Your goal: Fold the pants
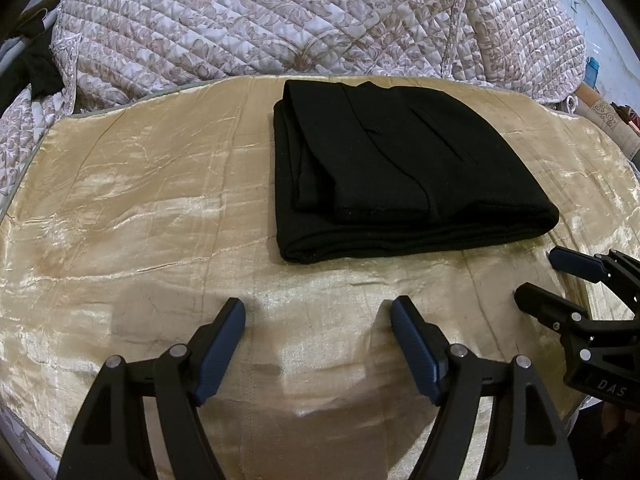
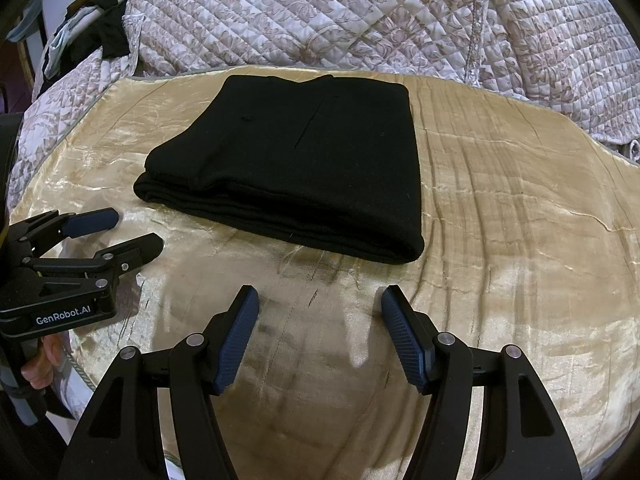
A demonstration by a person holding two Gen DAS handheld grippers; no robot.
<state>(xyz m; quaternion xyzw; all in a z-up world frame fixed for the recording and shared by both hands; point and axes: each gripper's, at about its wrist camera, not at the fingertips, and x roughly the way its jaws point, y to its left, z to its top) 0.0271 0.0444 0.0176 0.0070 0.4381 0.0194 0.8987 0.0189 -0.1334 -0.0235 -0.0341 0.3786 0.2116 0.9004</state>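
Note:
The black pants (image 1: 400, 172) lie folded in a compact rectangular stack on the shiny gold cloth (image 1: 140, 220); they also show in the right wrist view (image 2: 296, 164). My left gripper (image 1: 318, 308) is open and empty, a short way in front of the pants' near edge. My right gripper (image 2: 318, 296) is open and empty, also just in front of the pants. Each gripper shows in the other's view: the right one at the right edge (image 1: 534, 276), the left one at the left edge (image 2: 138, 228). Neither touches the pants.
A quilted floral bedspread (image 1: 280, 16) is heaped behind the gold cloth (image 2: 520, 220). Dark and light clothes (image 2: 100, 36) lie at the far left. The cloth's near edge drops off just below the grippers.

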